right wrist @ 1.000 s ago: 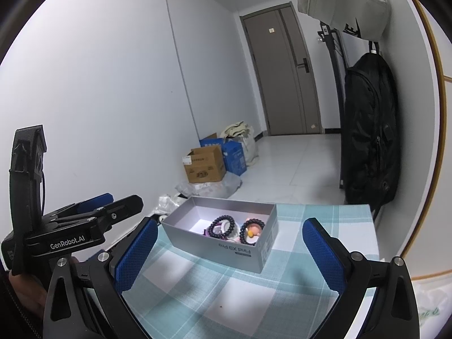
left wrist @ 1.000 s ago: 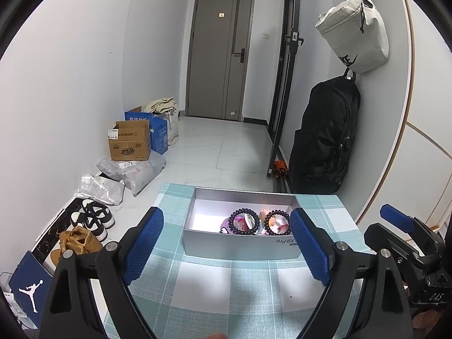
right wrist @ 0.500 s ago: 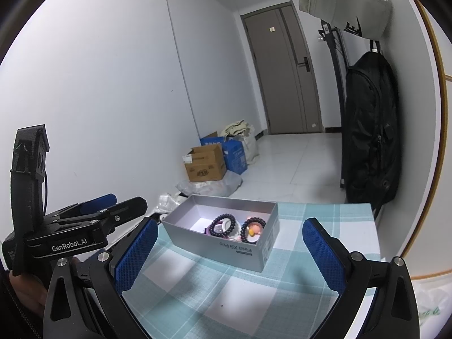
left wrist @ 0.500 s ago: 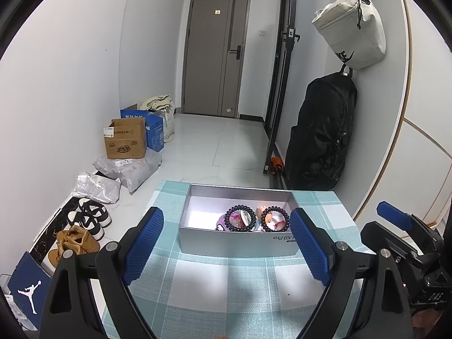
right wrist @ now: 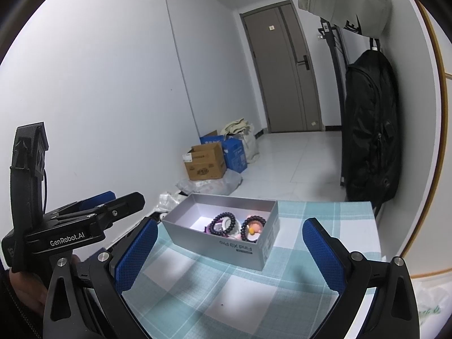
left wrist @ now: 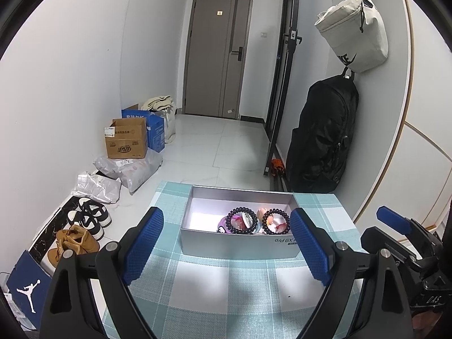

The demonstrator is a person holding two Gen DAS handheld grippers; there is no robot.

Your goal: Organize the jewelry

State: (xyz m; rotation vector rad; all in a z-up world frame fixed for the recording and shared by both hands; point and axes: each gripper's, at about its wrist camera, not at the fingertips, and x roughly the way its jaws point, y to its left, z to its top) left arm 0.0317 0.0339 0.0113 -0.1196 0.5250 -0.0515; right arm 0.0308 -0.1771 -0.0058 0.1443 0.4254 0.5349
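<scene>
An open grey box (left wrist: 240, 244) stands on the teal checked tablecloth (left wrist: 226, 296), towards its far edge. Inside lie two dark bead bracelets (left wrist: 241, 221) (left wrist: 276, 221) over pink and purple pieces, all at the box's right end. My left gripper (left wrist: 226, 217) is open in front of the box, its blue pads wide apart with nothing between them. The right gripper (right wrist: 230, 226) is open too and faces the box (right wrist: 243, 250) from the right, also with nothing in it. Each gripper appears at the edge of the other's view: right gripper (left wrist: 395, 226), left gripper (right wrist: 113, 206).
Left of the table, on the floor, lie shoes (left wrist: 87, 220), plastic parcels (left wrist: 127, 169) and cardboard boxes (left wrist: 127, 138). A black backpack (left wrist: 322, 135) and a white bag (left wrist: 353, 31) hang on the right wall. A closed door (left wrist: 217, 53) ends the corridor.
</scene>
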